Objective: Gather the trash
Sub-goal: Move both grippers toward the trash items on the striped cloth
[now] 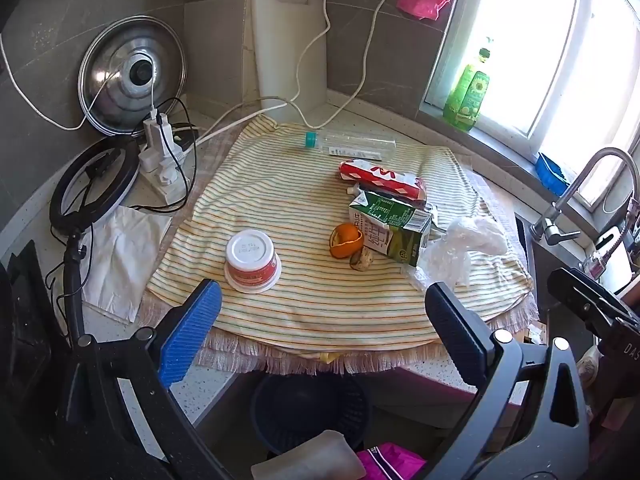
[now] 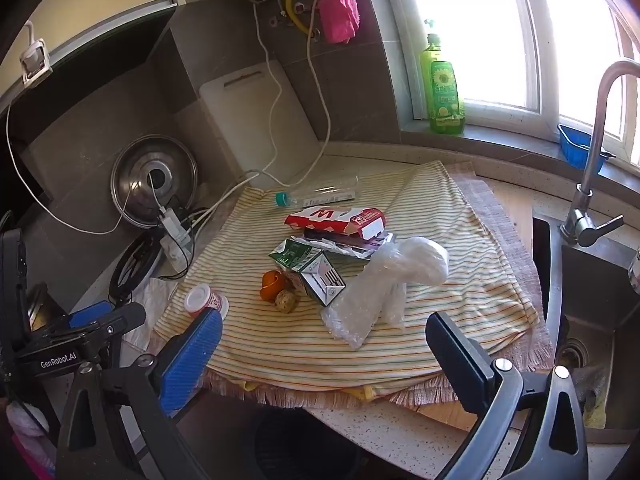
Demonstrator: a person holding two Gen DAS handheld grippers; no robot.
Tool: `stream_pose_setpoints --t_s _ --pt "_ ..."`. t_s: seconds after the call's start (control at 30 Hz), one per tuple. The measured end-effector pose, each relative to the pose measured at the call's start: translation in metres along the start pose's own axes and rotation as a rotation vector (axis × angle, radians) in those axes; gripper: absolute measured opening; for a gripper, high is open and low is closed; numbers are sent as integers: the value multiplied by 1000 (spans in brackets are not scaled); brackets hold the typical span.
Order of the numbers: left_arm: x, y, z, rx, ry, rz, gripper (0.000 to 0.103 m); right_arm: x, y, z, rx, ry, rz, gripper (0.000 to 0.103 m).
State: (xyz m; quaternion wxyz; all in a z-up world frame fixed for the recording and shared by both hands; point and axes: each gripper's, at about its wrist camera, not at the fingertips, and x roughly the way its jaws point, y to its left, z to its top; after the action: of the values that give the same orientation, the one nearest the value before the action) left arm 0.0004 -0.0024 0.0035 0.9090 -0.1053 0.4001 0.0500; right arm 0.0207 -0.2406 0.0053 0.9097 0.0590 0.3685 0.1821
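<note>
Grippers nearest: left gripper (image 1: pixel 324 320) and right gripper (image 2: pixel 326 354), fingers spread wide, nothing between, hovering at counter edge above dark bin (image 1: pixel 312 408). On striped cloth (image 1: pixel 320 304): upturned yogurt cup (image 1: pixel 252 262) nearest left, then orange peel (image 1: pixel 346 240) and brown scrap (image 1: pixel 362 259), touching. Beside them green milk carton (image 1: pixel 394 226), crumpled clear plastic bag (image 2: pixel 388 284). Behind, red-white carton (image 1: pixel 380 178). Farthest, clear bottle (image 1: pixel 352 145) lying flat.

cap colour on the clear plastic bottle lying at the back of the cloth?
Teal cap; clearest in the left wrist view.
</note>
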Motion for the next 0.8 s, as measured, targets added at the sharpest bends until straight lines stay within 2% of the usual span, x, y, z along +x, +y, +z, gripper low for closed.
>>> stream_pose_setpoints --t_s 0.8 --pt "3 -4 -2 -22 5 -19 103 7 -1 -3 22 30 39 103"
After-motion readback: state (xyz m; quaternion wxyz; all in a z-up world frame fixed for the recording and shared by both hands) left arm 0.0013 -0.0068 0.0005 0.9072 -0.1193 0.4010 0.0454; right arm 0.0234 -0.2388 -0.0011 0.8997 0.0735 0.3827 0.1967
